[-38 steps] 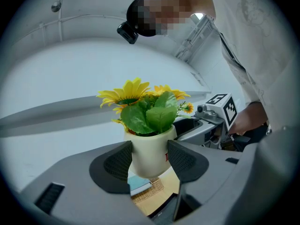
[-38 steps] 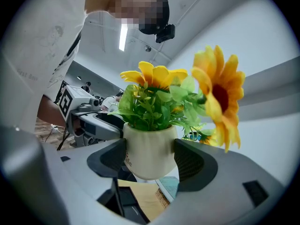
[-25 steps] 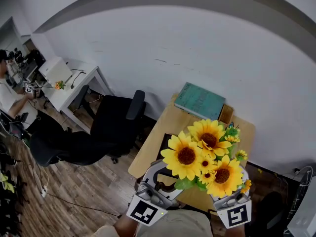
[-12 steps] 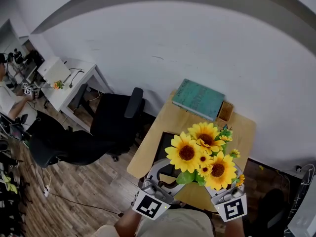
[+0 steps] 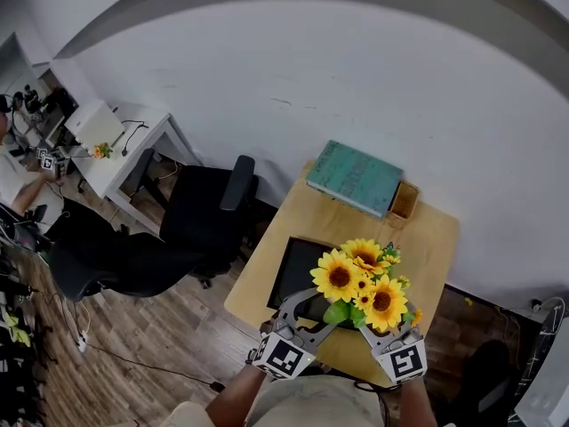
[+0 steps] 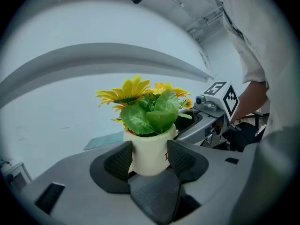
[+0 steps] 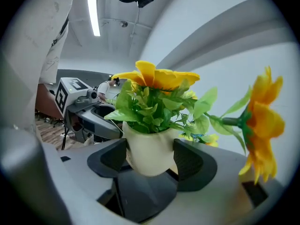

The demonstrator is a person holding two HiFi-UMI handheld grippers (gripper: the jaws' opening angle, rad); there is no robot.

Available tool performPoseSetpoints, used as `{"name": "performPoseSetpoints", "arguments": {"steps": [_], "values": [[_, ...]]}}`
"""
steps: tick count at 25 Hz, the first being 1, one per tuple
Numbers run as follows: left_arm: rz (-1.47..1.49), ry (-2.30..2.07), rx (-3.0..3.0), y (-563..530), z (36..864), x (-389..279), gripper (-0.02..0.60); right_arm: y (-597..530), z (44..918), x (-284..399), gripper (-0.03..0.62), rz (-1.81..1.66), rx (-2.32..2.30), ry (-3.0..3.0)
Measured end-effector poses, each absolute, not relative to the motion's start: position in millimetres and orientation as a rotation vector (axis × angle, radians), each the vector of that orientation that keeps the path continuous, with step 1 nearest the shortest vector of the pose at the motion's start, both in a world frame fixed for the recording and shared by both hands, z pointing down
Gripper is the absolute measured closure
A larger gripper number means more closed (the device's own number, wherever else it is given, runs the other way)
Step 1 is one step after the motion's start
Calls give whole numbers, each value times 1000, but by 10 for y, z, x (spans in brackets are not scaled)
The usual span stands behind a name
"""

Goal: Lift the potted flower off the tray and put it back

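Wooden counter [image 5: 430,238] and black tray [image 5: 288,272] lie below the jaws; left gripper [image 6: 149,159] and right gripper [image 7: 150,161] both squeeze the upright sunflower pot [image 5: 361,285] between them.

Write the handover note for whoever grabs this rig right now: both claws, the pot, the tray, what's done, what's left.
Left claw: shut on the white pot.
Right claw: shut on the same pot.
Pot: over the black tray on the wooden table; the sunflowers hide whether it touches.
Done: lifted; it has come down over the last second.
Left: set it on the tray, open both claws.
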State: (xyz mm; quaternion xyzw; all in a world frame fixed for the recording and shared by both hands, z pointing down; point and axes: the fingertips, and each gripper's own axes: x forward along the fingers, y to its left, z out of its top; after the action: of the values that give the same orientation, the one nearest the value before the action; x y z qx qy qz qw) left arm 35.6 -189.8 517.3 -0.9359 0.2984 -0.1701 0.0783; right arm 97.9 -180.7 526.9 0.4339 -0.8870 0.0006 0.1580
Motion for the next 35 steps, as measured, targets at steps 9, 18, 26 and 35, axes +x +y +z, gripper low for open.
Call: {"name": "performPoseSetpoints", "arguments": {"steps": [9, 18, 26, 35], "values": [[-670, 901, -2881, -1948, 5826, 371, 341, -1878, 5833, 978, 263, 88, 1238, -2485], [-826, 931, -2881, -1967, 6353, 341, 344, -1916, 6341, 944, 266, 158, 1182, -2407], [-958, 971, -2899, -1980, 6646, 310, 344, -1939, 6644, 900, 266, 234, 1157, -2345], [-973, 976, -2949, -1996, 6708, 314, 344, -1945, 6707, 903, 264, 267, 1179, -2347]]}}
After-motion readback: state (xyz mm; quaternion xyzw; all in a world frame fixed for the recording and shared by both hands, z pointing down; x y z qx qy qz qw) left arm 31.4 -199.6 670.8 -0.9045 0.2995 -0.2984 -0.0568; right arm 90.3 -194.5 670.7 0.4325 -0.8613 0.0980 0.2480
